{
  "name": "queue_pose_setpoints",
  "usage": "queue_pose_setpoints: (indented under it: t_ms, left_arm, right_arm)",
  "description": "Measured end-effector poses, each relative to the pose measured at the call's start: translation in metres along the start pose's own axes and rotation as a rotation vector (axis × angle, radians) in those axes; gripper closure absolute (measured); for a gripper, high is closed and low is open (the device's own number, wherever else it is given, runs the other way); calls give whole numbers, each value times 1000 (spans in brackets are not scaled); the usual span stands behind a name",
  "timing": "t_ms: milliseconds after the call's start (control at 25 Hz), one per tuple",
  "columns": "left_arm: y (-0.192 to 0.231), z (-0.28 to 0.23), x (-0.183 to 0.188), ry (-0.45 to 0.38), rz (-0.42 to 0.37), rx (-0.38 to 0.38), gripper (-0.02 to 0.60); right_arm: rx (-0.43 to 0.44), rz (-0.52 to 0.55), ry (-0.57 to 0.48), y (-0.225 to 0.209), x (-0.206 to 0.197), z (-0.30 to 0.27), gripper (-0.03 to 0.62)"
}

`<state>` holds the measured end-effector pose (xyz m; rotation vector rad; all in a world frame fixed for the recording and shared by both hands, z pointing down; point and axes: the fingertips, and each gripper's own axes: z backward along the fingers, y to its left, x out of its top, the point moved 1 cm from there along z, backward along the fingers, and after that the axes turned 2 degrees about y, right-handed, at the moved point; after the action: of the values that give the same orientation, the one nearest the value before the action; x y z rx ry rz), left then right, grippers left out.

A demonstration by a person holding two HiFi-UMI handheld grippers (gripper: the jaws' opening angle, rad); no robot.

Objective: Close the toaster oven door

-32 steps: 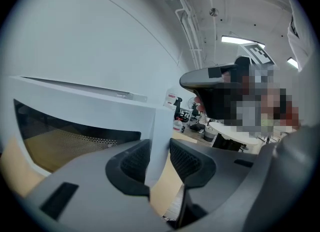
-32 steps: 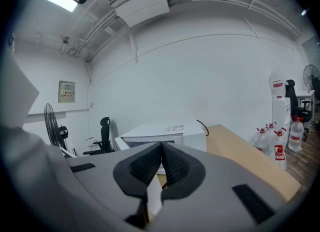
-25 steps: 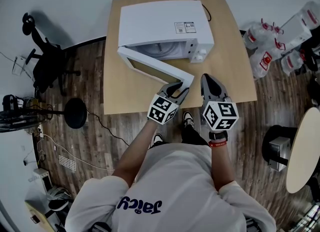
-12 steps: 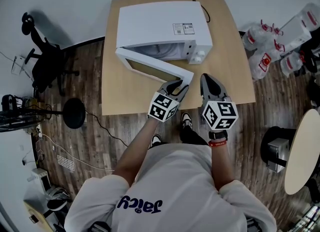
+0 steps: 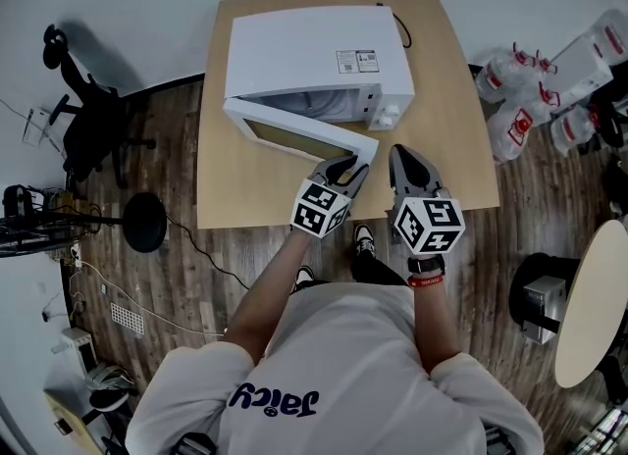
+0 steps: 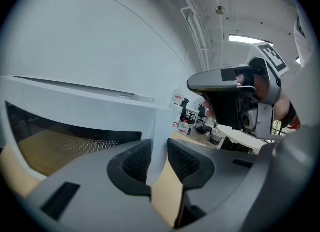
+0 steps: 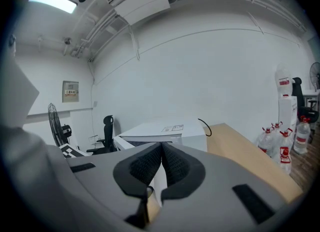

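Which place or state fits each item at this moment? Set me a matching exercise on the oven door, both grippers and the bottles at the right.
Column one
1. white toaster oven door with mesh window
2. left gripper
3. right gripper
4. clear plastic water bottles with red labels

Column two
a. on the wood-plank floor, right of the light wooden table
b. tongs together, nothing between them
c. swung open
d. tongs astride the door's free edge

Pairs: 1-c, 2-d, 3-b, 4-a. The left gripper's tongs are closing with the door's edge between them.
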<state>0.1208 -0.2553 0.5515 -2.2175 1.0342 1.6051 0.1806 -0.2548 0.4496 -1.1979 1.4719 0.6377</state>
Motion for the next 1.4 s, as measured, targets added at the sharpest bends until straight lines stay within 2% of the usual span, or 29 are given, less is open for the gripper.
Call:
queue_pose_setpoints:
  t_ms: [1400]
  left_arm:
    - [35,-50,31,-8,9,34,486]
  right_arm:
    - [33,-11,0,-31,18,-51,579]
